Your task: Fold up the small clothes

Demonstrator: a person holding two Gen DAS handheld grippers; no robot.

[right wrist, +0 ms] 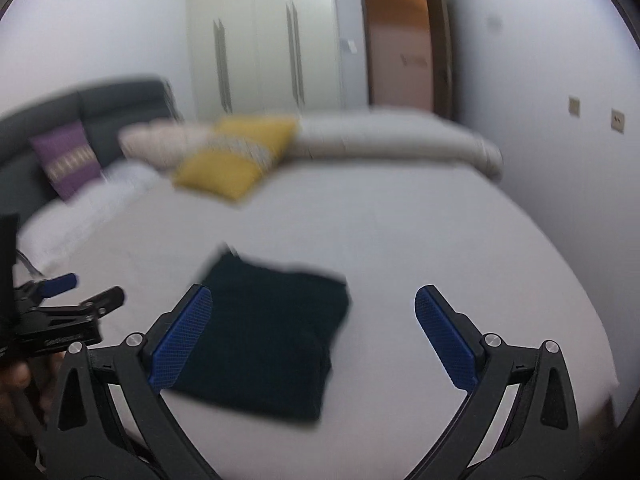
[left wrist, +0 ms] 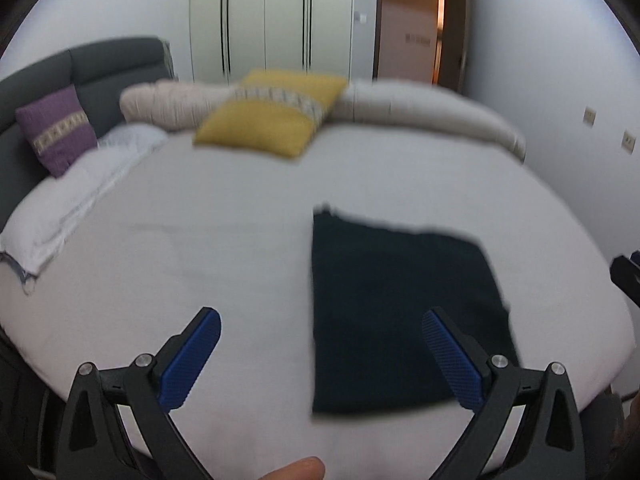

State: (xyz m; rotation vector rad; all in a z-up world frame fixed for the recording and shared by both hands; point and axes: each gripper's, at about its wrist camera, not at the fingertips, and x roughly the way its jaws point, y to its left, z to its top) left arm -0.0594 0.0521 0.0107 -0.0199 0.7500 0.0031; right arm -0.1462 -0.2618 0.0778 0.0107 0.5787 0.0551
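Observation:
A dark navy garment [left wrist: 400, 312] lies folded into a flat rectangle on the white bed sheet [left wrist: 200, 248]. It also shows in the right wrist view [right wrist: 272, 336]. My left gripper [left wrist: 320, 320] is open and empty, held above the bed with the garment under its right finger. My right gripper [right wrist: 312, 300] is open and empty, held above the bed with the garment under its left finger. The left gripper [right wrist: 60, 300] shows at the left edge of the right wrist view.
A yellow cushion [left wrist: 272, 112] and a rolled beige duvet [left wrist: 420, 108] lie at the far side of the bed. A purple cushion [left wrist: 56, 132] leans on the grey headboard [left wrist: 100, 64]. A white pillow [left wrist: 80, 184] lies left. A wardrobe [left wrist: 268, 16] and a door [left wrist: 412, 24] stand behind.

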